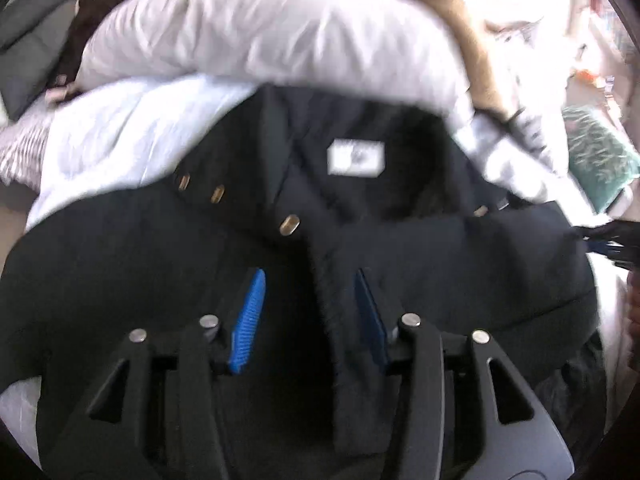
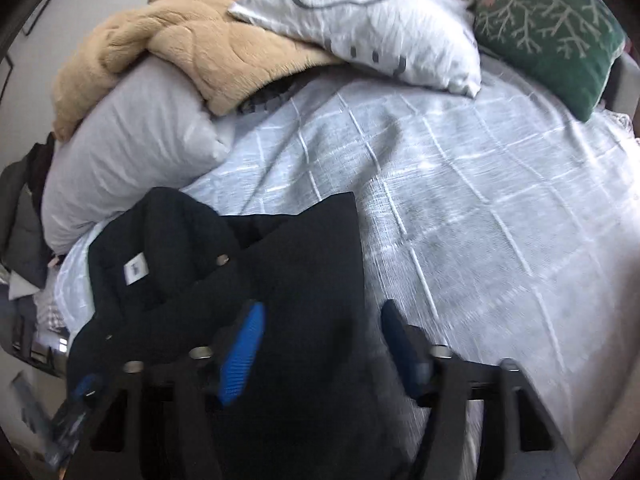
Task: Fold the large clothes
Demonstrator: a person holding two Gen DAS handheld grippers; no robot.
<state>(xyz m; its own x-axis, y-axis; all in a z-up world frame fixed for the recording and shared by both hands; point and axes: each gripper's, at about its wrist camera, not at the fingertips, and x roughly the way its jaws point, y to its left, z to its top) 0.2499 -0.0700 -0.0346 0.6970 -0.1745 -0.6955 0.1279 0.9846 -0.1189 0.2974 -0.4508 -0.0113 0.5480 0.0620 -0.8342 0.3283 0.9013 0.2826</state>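
Coat label [image 1: 356, 157] print illegible

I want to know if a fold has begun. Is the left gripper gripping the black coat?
Cannot tell. In the left wrist view the left gripper has its jaws spread over the black coat, but blur and dark cloth hide any contact or gap.

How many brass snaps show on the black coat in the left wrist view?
4 on the black coat: two side by side on the left collar flap, one lower near the front opening, one at the right shoulder. Folds may hide more.
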